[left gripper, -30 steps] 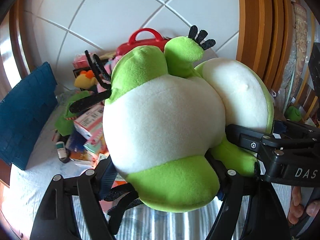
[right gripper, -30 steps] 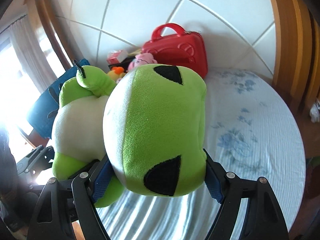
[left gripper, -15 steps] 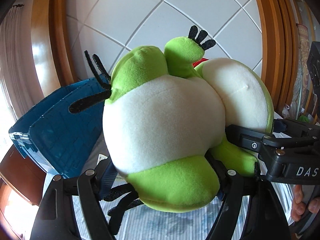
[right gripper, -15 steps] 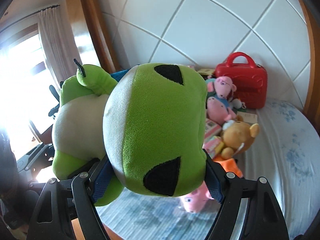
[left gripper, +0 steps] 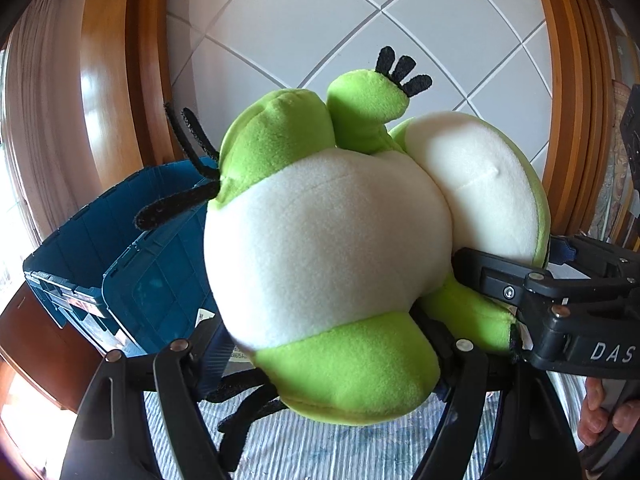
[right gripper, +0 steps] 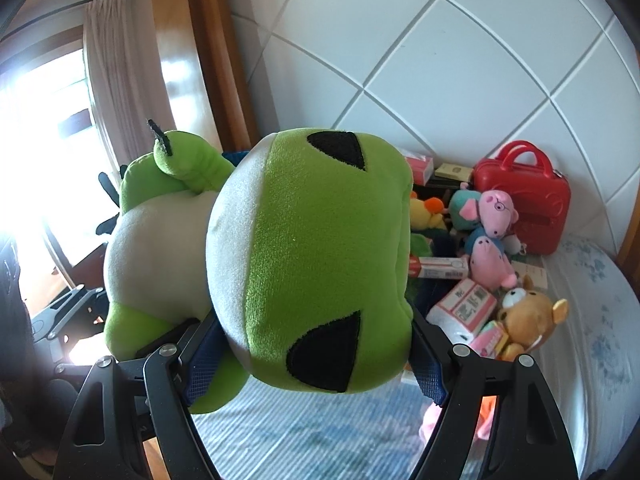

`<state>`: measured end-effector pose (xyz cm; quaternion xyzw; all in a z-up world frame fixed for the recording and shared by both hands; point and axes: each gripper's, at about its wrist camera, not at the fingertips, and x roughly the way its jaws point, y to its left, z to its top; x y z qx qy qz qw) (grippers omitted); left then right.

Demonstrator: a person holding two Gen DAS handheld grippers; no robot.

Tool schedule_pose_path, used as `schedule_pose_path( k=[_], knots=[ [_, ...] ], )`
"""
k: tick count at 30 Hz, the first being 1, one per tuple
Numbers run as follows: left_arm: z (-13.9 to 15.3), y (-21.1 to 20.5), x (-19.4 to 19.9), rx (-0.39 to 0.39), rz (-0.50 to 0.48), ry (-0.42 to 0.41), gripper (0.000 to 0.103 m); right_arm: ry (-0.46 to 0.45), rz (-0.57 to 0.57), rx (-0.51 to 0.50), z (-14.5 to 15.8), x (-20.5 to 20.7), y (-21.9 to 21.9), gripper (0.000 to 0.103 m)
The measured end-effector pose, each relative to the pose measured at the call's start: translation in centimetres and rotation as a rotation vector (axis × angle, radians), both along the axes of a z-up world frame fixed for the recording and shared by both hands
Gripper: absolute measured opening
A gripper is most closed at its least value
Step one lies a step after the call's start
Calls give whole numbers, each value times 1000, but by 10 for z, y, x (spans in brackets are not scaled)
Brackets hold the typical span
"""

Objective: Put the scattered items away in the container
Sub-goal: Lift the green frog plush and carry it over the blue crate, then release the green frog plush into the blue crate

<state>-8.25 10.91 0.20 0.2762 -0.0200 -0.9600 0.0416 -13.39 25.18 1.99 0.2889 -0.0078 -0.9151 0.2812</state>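
With the left gripper [left gripper: 320, 344] clamped on the frog's [left gripper: 320, 248] body and the right gripper [right gripper: 316, 344] on its head, both should carry it level over the blue bin [left gripper: 132, 280] at lower left, then release together.

A plush frog [left gripper: 320, 248] is lime green with a cream-white belly, black felt toes and black triangular eye patches on its green head. The left claw [left gripper: 332, 344] and right claw [right gripper: 316, 344] are black, with dark blue pads [right gripper: 202, 364]. A storage crate [left gripper: 132, 264] is deep teal blue. The bed sheet [right gripper: 600, 344] is white with pale blue stripes and faded blue flowers. The wall tiles [right gripper: 460, 48] are white with grey lines, framed by orange-brown wood. A small case [right gripper: 528, 204] is bright red. A pig doll [right gripper: 492, 236] is pink and blue; a bear [right gripper: 528, 316] is golden brown.
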Motion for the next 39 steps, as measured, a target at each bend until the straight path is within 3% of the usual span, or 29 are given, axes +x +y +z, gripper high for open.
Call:
schedule_pose_path(
  k=[5,11,16,20,24,30,34,39],
  knots=[
    [11,-28,-23,3,17,-25,77,-18,15,16,11,-23,-33,80],
    [24,-95,-47,15,12,-9,78,14,9,43,26,-42,-101,80],
    [43,-179,-61,-42,5,8,78,30,8,27,39,-57,-187,80],
    [58,-262,-77,-70,20,-33,79,1,38,30,49,-76,-274,80],
    [54,-336,-104,-51,47,-125,80,-64,57,64,45,-103,-351,80],
    [19,-419,-145,66,77,-310,79,-253,83,143,11,-147,-432,80],
    [0,-439,-161,105,59,-389,79,-361,70,182,-7,-164,-450,80],
    [-11,-443,-165,107,39,-423,79,-417,15,230,-21,-172,-449,80]
  ],
)
